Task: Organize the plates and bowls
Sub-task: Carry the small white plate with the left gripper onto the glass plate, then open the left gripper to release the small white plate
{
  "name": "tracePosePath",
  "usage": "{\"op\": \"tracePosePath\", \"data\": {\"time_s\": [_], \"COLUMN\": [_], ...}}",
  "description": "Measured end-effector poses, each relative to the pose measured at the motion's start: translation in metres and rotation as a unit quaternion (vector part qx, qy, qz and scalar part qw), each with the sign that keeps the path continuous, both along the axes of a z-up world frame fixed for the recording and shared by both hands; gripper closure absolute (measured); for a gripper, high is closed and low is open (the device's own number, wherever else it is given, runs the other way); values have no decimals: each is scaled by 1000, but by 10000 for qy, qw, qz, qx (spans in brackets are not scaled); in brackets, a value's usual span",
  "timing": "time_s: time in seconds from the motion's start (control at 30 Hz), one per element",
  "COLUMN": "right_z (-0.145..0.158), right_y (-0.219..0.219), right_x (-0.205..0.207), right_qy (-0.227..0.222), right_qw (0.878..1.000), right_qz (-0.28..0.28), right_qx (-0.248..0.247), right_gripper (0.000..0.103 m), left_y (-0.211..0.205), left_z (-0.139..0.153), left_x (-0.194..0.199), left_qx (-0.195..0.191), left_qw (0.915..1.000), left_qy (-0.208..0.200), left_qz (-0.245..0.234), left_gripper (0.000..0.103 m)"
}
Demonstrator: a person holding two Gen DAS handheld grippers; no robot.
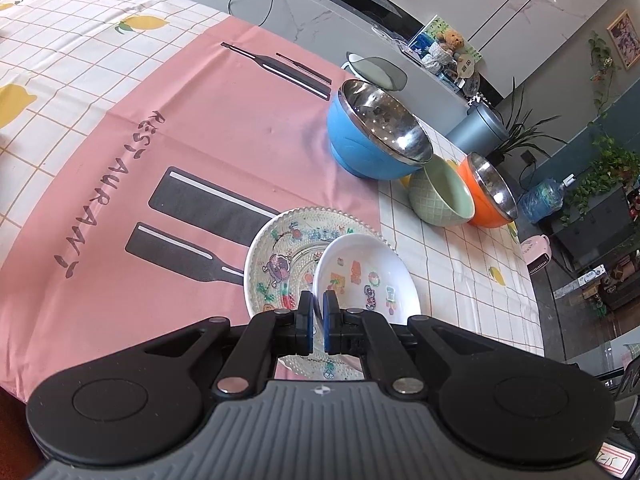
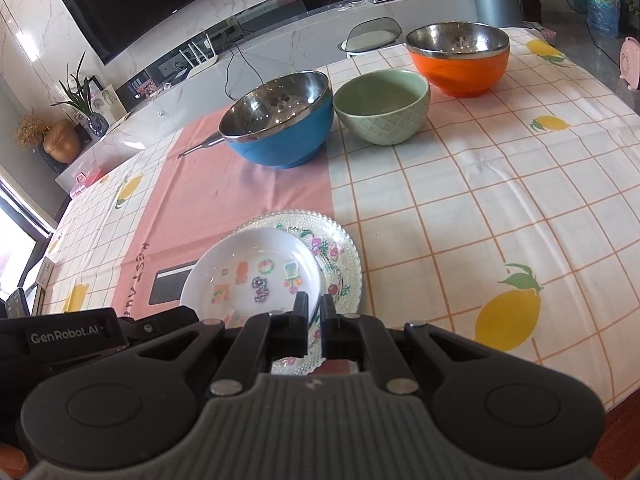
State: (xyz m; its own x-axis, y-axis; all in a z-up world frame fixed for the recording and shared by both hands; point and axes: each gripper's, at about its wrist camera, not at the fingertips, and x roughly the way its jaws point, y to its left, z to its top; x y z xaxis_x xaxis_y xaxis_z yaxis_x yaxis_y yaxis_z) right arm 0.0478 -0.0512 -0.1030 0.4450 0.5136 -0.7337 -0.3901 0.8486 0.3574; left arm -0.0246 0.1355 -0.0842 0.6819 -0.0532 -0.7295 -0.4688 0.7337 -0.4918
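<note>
Left wrist view had the left tool (image 1: 318,304) clenched on the near rim of the white plate (image 1: 366,276), its pads pinching the edge. That white plate sat tilted over the clear patterned plate (image 1: 280,256), overlapping its right side. The right wrist view showed the right tool (image 2: 314,308) clamped at the near edges of both plates, the white plate (image 2: 252,272) to the left of it and the clear plate (image 2: 336,248) peeking out behind and to the right; which rim it actually pinched could not be told. Taking the white plate as the marker: the blue bowl (image 2: 280,128) stood well beyond it on the pink mat (image 2: 240,196), the green bowl (image 2: 382,106) just right of the blue one, the orange bowl (image 2: 460,60) farther right and back. All rested on the bench with its lemon-print cloth (image 2: 500,208).
</note>
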Motion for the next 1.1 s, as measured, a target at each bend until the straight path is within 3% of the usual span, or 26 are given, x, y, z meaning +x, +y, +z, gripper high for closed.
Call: {"op": "tracePosePath", "data": {"time_s": [0.57,0.7,0.83,0.93,1.1], "right_z": [-16,-15,-15,-11,0], "right_y": [18,18,17,13,9], "right_x": [13,12,12,11,9], "right_qy": [116,143,121,38,-170], "right_qw": [9998,9998,9998,9999,9997], "right_qz": [101,149,159,146,159], "right_qx": [-102,-52,-25,31,83], "right_gripper": [101,95,90,72,70], "left_y": [7,3,0,-2,-6], "left_z": [-17,-16,-13,-6,9], "left_x": [10,10,10,9,8], "left_qx": [104,198,283,414,666], "left_qw": [9996,9993,9992,9989,9978], "left_qy": [253,316,283,219,-10], "left_qz": [116,88,76,87,-56], "left_gripper": [98,93,76,65,63]}}
